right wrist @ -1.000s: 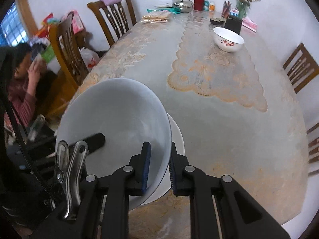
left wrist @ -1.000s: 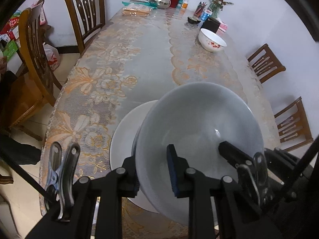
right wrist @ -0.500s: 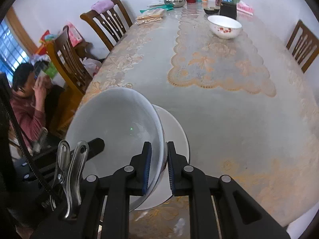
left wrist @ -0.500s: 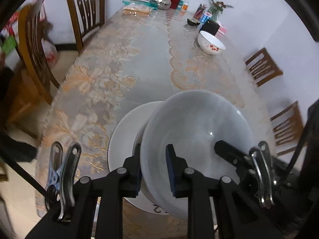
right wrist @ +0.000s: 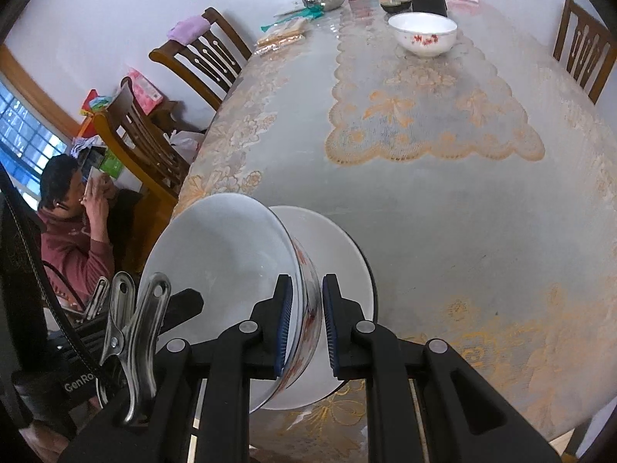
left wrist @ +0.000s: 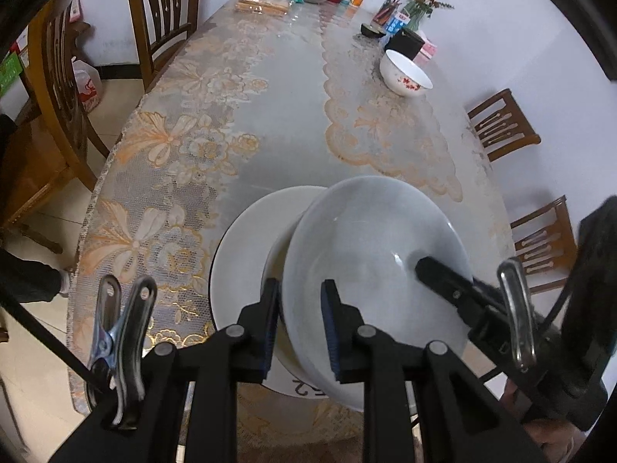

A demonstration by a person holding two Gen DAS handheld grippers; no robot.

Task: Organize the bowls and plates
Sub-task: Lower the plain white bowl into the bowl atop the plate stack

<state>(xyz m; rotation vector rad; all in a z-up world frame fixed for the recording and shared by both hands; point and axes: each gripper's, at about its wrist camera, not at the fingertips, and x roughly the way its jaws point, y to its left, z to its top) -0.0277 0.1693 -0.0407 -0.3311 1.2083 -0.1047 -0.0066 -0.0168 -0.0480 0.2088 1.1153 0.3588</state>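
White porcelain fills both wrist views: a large bowl point(left wrist: 370, 270), red flower print on its outer wall, is pinched at opposite sides of its rim by the two tools. The left gripper point(left wrist: 299, 332) is clamped down on the rim nearest its camera, and the right gripper point(right wrist: 304, 328) is clamped likewise on the far side, one pad inside the bowl and one on the patterned wall. Over the last second the bowl has been carried over the white plate point(left wrist: 246, 254) lying near the near edge of the tabletop point(left wrist: 270, 115), and it now hangs lower and more squarely above the plate's middle, tipped rather than level. That suggests the stacking step is nearly done; levelling the bowl and setting its foot on the plate look to be what remains. A smaller flowered bowl point(right wrist: 422, 32) stands well apart toward the far end, untouched, likely next.
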